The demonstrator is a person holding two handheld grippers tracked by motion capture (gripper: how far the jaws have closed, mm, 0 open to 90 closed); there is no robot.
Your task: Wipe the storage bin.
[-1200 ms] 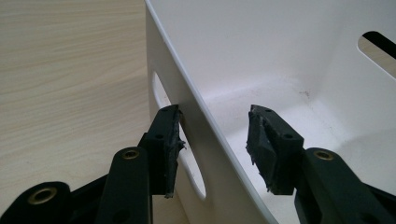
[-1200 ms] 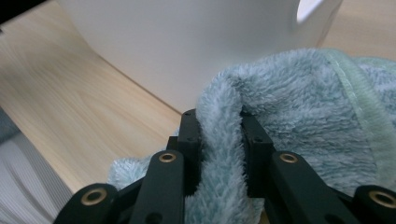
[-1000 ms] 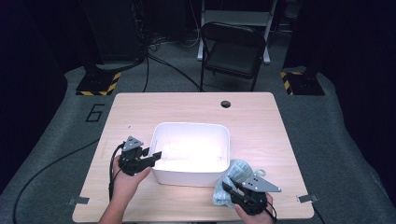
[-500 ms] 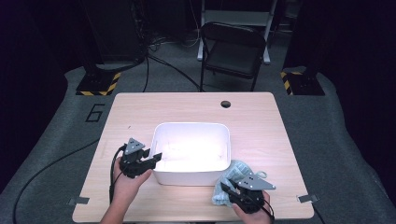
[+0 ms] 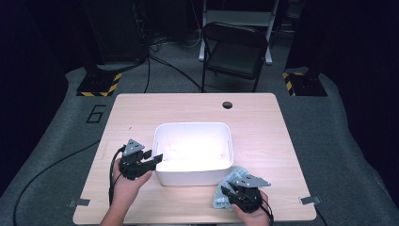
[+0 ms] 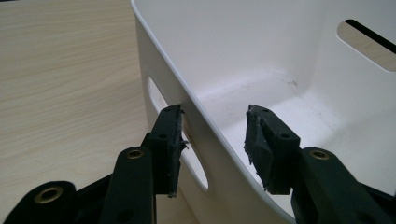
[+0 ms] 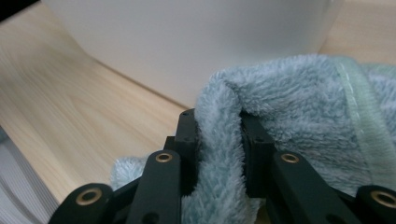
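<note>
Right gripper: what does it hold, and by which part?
The right gripper pinches a fold of the towel, beside the bin.

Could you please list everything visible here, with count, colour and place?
Bin: one, white, centre of the table.
Towel: one, pale blue-green, on the table at the bin's near right corner.
Table: one, light wood, with a dark round hole near its far edge.
Chair: one, black, on the floor beyond the table.
Left gripper: one, black, fingers straddling the bin's left wall, not pressing.
Right gripper: one, black, fingers clamped on a fold of the towel.
</note>
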